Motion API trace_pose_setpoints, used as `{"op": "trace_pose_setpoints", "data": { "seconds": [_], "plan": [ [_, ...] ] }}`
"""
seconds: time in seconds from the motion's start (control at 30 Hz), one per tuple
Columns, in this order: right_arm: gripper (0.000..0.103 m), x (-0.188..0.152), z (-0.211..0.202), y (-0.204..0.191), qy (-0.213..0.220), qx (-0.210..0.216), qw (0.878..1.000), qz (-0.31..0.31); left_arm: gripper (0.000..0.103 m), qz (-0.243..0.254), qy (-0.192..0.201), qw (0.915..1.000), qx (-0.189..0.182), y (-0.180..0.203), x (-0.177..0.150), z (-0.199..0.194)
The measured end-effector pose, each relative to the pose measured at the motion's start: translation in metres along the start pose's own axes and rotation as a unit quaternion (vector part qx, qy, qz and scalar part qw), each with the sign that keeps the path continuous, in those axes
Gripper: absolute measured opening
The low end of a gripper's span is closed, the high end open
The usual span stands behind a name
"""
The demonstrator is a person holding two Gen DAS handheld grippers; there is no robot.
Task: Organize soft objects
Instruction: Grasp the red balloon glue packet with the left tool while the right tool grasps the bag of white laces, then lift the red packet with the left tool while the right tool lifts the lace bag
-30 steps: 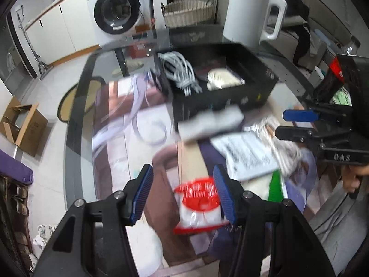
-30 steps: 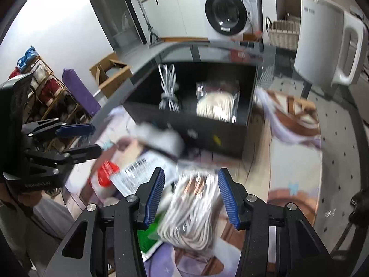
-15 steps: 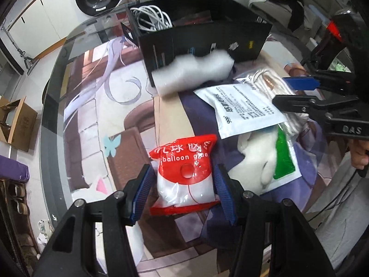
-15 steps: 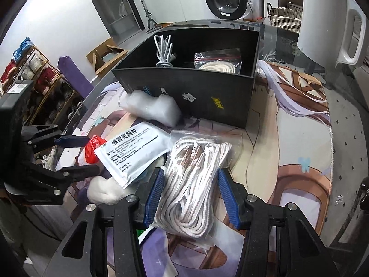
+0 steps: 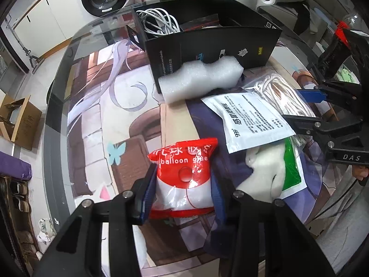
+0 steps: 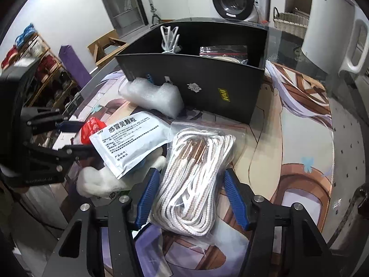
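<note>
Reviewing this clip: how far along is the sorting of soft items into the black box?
Done: a white cable bundle and a bagged rope coil sit in the black box. In hand: left gripper brackets the red balloon-glue pack; right gripper straddles the bagged cord. Left: foam piece, white sachet.

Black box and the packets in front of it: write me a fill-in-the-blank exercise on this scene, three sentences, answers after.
1. The left gripper has its fingers on either side of the ____ balloon glue packet.
2. The right gripper straddles a clear bag of white ____.
3. The foam piece lies against the front wall of the ____ box.

Answers: red; rope; black
</note>
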State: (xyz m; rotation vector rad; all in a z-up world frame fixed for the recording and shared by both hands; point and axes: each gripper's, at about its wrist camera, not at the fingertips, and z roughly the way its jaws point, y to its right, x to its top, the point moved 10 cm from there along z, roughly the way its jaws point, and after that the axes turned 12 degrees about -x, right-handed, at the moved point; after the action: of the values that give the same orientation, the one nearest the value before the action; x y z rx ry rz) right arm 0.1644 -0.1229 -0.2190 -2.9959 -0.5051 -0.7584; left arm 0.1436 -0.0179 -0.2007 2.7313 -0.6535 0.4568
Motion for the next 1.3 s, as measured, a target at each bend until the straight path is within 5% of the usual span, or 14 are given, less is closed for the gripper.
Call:
{"op": "trace_pose_setpoints", "data": {
  "seconds": [0.63, 0.8, 0.93, 1.0, 1.07, 1.3],
  "plan": [
    [0.041, 0.005, -0.007, 0.004, 0.009, -0.002, 1.0, -0.005, 0.041, -0.001, 0.017, 0.9999, 0.001, 0.004, 0.008, -0.009],
    [0.061, -0.002, 0.001, 0.004, -0.015, -0.026, 0.999, -0.014, 0.041, 0.0, 0.012, 0.9999, 0.004, 0.004, 0.007, -0.006],
    [0.063, -0.004, 0.001, -0.002, -0.006, -0.045, 0.998, -0.046, 0.041, -0.003, 0.01, 0.9999, 0.006, 0.003, 0.007, -0.003],
    [0.047, -0.004, 0.002, -0.003, -0.006, -0.036, 0.998, -0.047, 0.041, -0.004, 0.012, 0.9999, 0.006, 0.003, 0.008, -0.004],
    [0.042, -0.004, 0.001, 0.0, -0.002, -0.039, 0.998, -0.053, 0.041, -0.004, 0.014, 0.9999, 0.006, 0.004, 0.009, -0.005],
    [0.039, 0.0, -0.007, -0.002, 0.013, -0.04, 0.998, -0.049, 0.041, -0.005, 0.021, 0.9998, 0.005, 0.005, 0.013, -0.009]
  ]
}}
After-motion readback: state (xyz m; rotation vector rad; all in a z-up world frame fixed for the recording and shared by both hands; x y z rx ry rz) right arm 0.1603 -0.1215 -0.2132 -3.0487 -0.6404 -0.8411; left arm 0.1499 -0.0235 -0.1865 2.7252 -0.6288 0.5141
